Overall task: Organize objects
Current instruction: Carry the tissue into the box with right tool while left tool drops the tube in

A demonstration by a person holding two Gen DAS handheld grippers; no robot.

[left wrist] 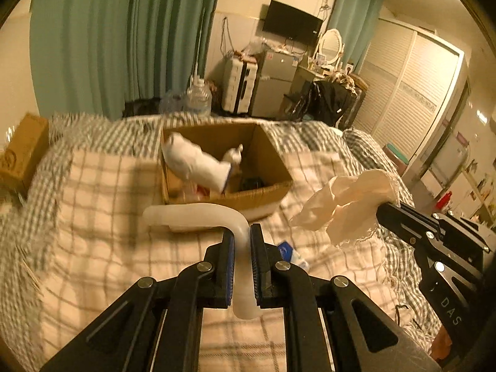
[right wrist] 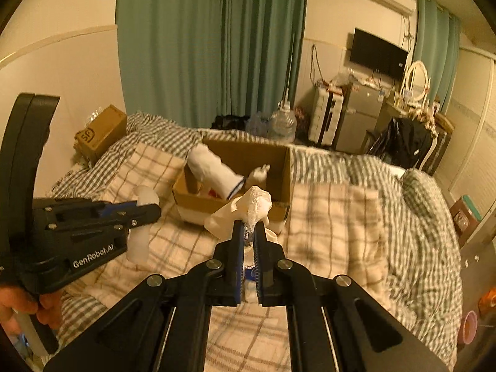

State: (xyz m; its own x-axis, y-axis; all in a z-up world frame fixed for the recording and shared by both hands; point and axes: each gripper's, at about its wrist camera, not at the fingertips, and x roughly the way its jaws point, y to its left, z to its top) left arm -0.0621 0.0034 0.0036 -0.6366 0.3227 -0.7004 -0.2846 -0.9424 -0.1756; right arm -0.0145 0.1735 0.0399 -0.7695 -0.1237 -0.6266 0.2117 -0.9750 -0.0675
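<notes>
Open brown cardboard box [left wrist: 263, 192] resting on the plaid beige-and-grey quilt [left wrist: 102, 232]; inside, a rolled white cloth bundle with a blue edge [left wrist: 198, 162] leaning on the left wall. Left gripper [left wrist: 241, 241] held just before the box, clamped on a bent translucent white plastic tube [left wrist: 198, 215] whose free end points left. Right gripper [right wrist: 247, 235], also before the box, pinching a crumpled cream tissue-like wad [right wrist: 248, 209] that overlaps the box's near wall.
</notes>
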